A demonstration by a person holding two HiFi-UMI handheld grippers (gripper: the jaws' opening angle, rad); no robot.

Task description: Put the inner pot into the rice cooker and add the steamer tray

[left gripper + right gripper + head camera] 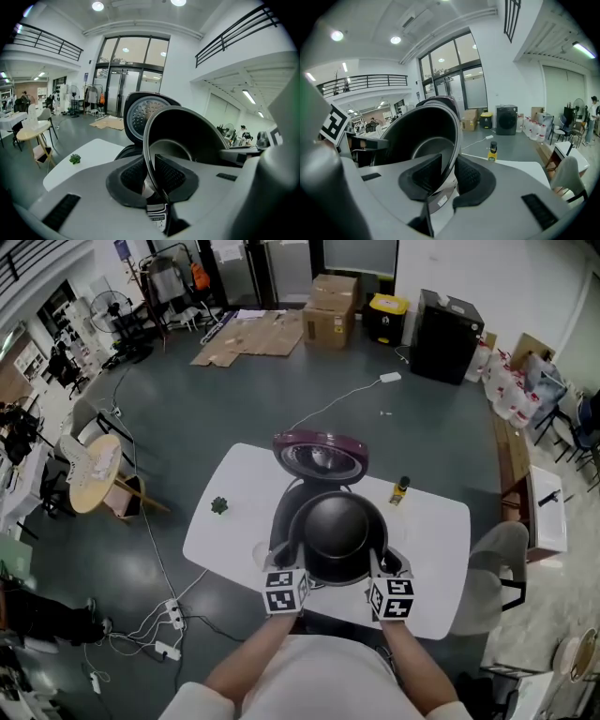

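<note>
Pot (336,531) empty, held just over rice cooker (289,507), rim clamped on its left by left gripper (150,171) and on its right by right gripper (449,176). Lid (320,454) tipped open behind. Yellow bottle (400,490) right of rice cooker.

White table (234,486): cooker (285,512), bottle (400,490), perhaps plant (219,506)

Left gripper (281,559): jaws pinched on the inner pot (336,526) rim, left side. Right gripper (384,561): likewise, right side. Left forearm (246,657) and right forearm (417,664): reaching forward, parallel.
</note>
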